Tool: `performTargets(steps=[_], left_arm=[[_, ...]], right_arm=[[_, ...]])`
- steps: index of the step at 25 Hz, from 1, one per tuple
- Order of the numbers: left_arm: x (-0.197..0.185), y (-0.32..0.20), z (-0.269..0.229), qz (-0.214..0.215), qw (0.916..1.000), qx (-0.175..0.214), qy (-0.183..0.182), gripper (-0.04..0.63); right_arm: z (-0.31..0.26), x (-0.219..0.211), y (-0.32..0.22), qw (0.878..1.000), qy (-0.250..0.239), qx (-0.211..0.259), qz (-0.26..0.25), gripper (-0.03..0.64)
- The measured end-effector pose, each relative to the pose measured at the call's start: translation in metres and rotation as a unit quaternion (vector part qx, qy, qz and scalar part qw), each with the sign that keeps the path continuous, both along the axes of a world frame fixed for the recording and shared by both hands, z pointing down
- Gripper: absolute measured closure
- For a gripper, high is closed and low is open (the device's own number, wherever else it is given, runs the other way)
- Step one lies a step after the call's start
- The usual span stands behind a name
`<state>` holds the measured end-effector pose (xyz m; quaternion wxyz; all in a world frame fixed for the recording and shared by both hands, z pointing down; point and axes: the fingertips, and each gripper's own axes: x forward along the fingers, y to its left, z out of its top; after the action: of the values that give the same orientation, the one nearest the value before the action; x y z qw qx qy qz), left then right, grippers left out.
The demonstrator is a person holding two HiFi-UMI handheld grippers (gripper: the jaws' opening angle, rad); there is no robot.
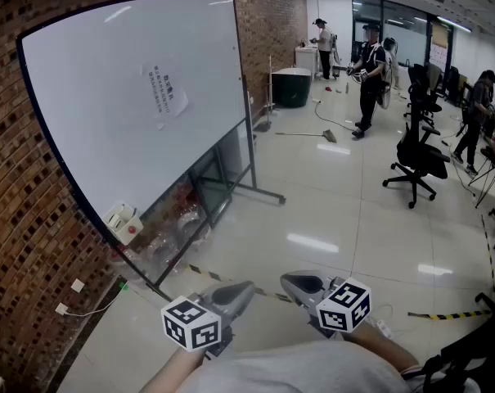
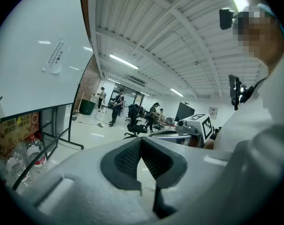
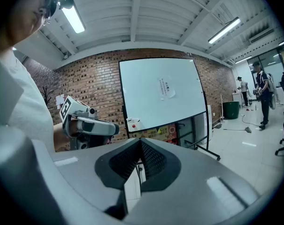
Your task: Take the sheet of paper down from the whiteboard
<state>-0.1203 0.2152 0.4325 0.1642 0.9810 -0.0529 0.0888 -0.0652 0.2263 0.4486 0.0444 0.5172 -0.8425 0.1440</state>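
You are only at the approach: the sheet of paper [image 1: 167,95] hangs high on the whiteboard [image 1: 92,146], well apart from you. Your left gripper [image 1: 243,289] and right gripper [image 1: 290,283] are both pressed together, empty. Next, step up to the whiteboard and spread one. What fastens the sheet is too small to tell.

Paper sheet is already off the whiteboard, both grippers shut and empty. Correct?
No: the white printed paper sheet is still stuck on the white whiteboard, per the head view. The left gripper and right gripper are shut and empty.
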Motion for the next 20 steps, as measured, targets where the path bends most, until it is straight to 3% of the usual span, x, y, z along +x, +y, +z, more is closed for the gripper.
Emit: performTargets(steps=[11, 20], left_arm=[[0.051, -0.03, 0.026, -0.01, 0.9997, -0.017, -0.012, 0.595], [0.087, -0.174, 0.047, -0.039, 0.9988, -0.026, -0.011, 0.595]], right_arm=[[0.023, 0.058, -0.025, 1.0, -0.007, -0.017, -0.001, 0.618], [0.05, 0.102, -0.158, 0.999, -0.008, -0.036, -0.011, 0.618]])
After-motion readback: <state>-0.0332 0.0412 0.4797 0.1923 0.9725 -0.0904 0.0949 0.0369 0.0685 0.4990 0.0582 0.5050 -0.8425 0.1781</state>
